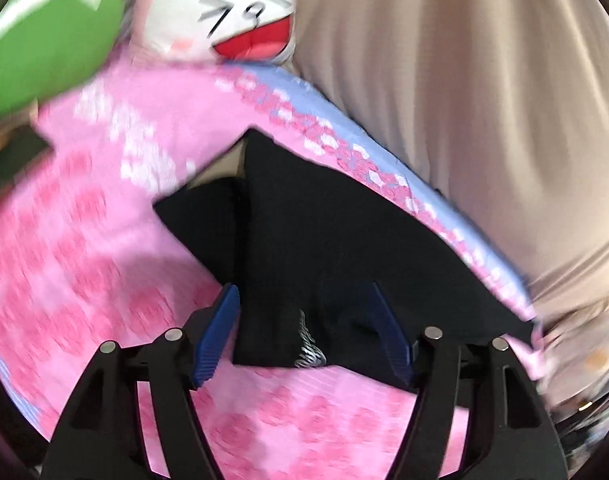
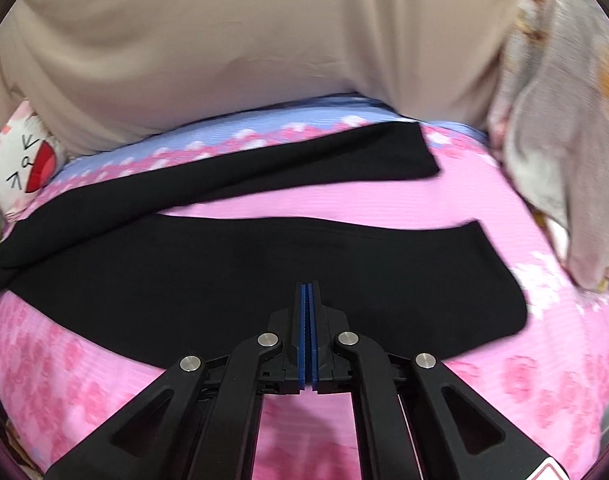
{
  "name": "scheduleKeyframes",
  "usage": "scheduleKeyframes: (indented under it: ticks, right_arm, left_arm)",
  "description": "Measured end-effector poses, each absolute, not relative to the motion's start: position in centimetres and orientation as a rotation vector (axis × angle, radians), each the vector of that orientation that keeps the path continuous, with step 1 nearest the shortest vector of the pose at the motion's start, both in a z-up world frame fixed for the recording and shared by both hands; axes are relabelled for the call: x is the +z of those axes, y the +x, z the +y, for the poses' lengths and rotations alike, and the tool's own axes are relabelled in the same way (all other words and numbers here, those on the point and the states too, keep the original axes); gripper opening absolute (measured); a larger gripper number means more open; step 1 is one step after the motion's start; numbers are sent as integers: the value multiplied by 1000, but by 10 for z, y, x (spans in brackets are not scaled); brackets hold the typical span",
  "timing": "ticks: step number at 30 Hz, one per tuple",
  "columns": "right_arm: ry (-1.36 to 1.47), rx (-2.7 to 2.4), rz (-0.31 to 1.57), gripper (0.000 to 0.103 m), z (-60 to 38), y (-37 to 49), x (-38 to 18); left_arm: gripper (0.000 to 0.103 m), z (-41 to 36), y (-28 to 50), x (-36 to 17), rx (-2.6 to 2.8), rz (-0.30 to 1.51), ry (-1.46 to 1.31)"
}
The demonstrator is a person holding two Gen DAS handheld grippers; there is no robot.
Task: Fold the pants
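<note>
Black pants (image 1: 324,220) lie on a pink flowered bedcover (image 1: 84,220). In the left wrist view their waist end, with a white printed label (image 1: 310,344), sits between the fingers of my left gripper (image 1: 302,288). That gripper is open and its blue pads (image 1: 220,332) stand apart on either side of the cloth. In the right wrist view the pants (image 2: 264,272) are spread out with the two legs splayed apart, the far leg (image 2: 264,168) near the cover's blue border. My right gripper (image 2: 307,286) is shut above the near leg, and no cloth shows between its pads.
A person in a beige top (image 2: 224,40) sits close behind the bedcover's far edge. A white cushion with a printed cartoon face (image 1: 240,12) and a green object (image 1: 44,40) lie at one end. A grey flowered blanket (image 2: 564,140) is bunched at the other end.
</note>
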State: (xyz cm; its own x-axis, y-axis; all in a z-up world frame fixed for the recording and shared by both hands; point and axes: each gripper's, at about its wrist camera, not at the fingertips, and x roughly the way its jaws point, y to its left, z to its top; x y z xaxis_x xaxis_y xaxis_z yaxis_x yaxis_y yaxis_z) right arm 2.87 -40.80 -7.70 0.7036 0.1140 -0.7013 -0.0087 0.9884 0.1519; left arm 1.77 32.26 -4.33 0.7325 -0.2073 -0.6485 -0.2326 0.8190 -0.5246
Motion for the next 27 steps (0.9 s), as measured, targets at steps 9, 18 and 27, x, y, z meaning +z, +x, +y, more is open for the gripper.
scheduleKeyframes:
  ticks: [9,18,27]
  right_arm:
    - [49,94,781,42,-380,58,-67]
    - [144,-159,830,51,-519,185,-89]
    - [226,-112,881,51,-551,297,-117]
  left_arm:
    - [51,321,77,-67,45,901,-640]
    - [22,308,114,-47,141,890,-494]
    - [22,304,133,-43,214,912,-452]
